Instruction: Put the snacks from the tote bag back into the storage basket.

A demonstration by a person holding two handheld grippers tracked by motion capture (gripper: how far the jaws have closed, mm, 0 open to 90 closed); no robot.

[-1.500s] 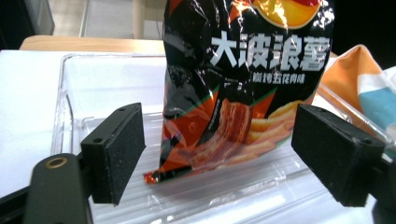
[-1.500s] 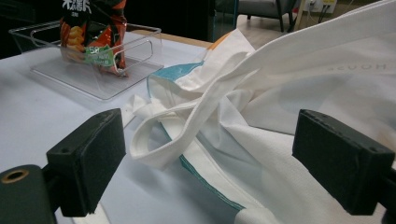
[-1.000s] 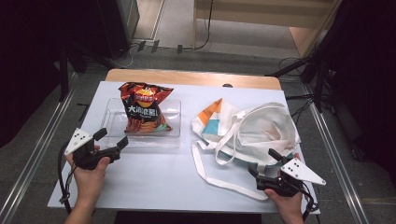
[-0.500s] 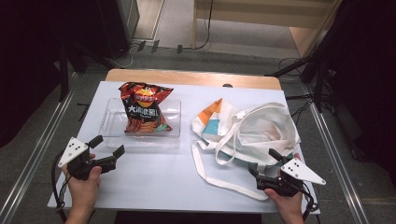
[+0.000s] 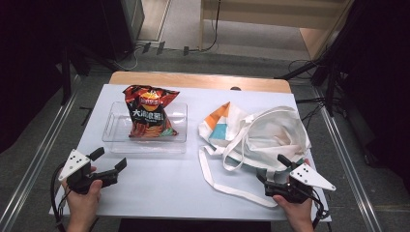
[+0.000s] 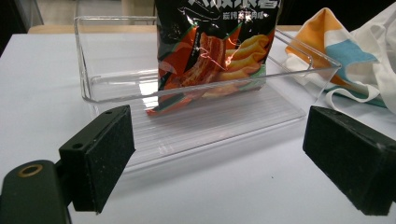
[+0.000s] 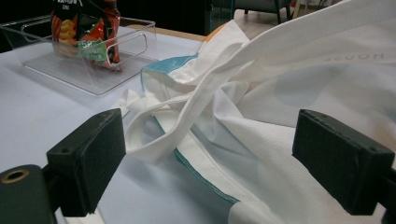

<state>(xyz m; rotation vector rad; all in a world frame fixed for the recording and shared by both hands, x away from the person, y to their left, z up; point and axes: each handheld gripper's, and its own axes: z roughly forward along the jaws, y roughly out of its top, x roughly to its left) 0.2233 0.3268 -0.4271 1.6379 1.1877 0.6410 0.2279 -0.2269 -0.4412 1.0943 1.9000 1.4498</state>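
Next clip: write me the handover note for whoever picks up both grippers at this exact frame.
Left gripper: open, empty, near the table's front edge, aimed at the clear tray.
Right gripper: open, empty, at the tote bag's near edge, straps between its jaws but not clamped.
Chip bag stands in the tray.
Done: nothing gripped.
Left, probably: grip the chips and the tote.

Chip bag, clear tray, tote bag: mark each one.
chip bag (image 5: 149,112), high view, middle of its printed front
clear tray (image 5: 115,129), high view, bare floor left of the bag
tote bag (image 5: 278,136), high view, white cloth body
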